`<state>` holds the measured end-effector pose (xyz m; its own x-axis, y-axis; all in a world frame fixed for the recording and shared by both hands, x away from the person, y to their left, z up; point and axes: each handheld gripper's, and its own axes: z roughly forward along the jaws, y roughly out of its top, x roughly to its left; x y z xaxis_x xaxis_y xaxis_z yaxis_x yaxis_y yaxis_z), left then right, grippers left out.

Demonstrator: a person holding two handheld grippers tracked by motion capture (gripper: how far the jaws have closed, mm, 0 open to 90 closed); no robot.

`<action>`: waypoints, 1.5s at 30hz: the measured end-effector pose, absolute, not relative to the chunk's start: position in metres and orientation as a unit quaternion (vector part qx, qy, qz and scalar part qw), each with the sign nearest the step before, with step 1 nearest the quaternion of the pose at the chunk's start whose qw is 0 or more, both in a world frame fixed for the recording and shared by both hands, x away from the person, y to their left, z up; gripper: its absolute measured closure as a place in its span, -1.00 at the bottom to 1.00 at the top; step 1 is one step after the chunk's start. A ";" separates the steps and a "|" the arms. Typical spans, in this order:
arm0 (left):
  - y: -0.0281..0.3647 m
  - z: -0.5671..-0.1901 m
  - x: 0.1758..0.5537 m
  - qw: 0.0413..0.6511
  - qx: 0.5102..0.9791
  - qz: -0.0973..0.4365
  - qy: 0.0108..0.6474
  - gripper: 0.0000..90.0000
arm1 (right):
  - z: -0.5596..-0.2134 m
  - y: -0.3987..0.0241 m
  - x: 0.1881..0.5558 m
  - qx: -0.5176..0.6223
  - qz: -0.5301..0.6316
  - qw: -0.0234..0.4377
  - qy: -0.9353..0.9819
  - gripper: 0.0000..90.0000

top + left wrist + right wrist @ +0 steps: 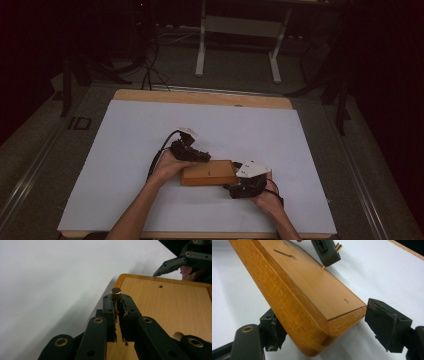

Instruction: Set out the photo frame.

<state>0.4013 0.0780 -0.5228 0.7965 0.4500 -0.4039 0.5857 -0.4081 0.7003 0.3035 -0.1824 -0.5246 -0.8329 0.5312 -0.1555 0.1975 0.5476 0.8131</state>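
The left tongs (117,305) pinch a small brass peg (116,293) upright at the near corner of the wooden board (165,310), probably to seat it in a hole there. The right tongs (322,330) gape wide around the board's end in the lower frame, one jaw against its side, the other just clear, likely steadying it. The board lies mid-frame on the desk (125,150), white-topped, over grey floor in a dim room.

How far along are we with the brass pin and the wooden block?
Done: the left gripper has the brass pin clamped over the wooden block. In hand: the pin's tip is at the block's top face, while the right gripper straddles the block's end. Left: seating it; one small hole stays empty.
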 end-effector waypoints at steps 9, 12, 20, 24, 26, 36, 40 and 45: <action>0.075 -0.522 0.399 0.442 0.842 -0.054 0.305 0.61 | -0.521 -0.188 0.308 0.219 0.443 0.195 0.847 -0.31; 0.075 -0.521 0.399 0.444 0.841 -0.052 0.304 0.56 | -0.521 -0.188 0.309 0.219 0.443 0.196 0.847 -0.30; 0.079 -0.519 0.399 0.445 0.839 -0.044 0.310 0.36 | -0.520 -0.184 0.307 0.211 0.444 0.198 0.848 -0.28; 0.083 -0.518 0.398 0.448 0.839 -0.049 0.306 0.38 | -0.519 -0.183 0.307 0.212 0.447 0.198 0.846 -0.25; 0.082 -0.518 0.397 0.434 0.845 -0.039 0.309 0.51 | -0.519 -0.181 0.308 0.210 0.447 0.199 0.847 -0.25; 0.076 -0.522 0.398 0.435 0.848 -0.079 0.294 0.78 | -0.518 -0.168 0.299 0.161 0.443 0.195 0.860 -0.16; 0.075 -0.521 0.397 0.433 0.852 -0.072 0.286 0.72 | -0.517 -0.165 0.296 0.158 0.448 0.196 0.858 -0.07; 0.079 -0.517 0.395 0.446 0.845 -0.060 0.288 0.54 | -0.516 -0.167 0.299 0.164 0.453 0.190 0.856 -0.07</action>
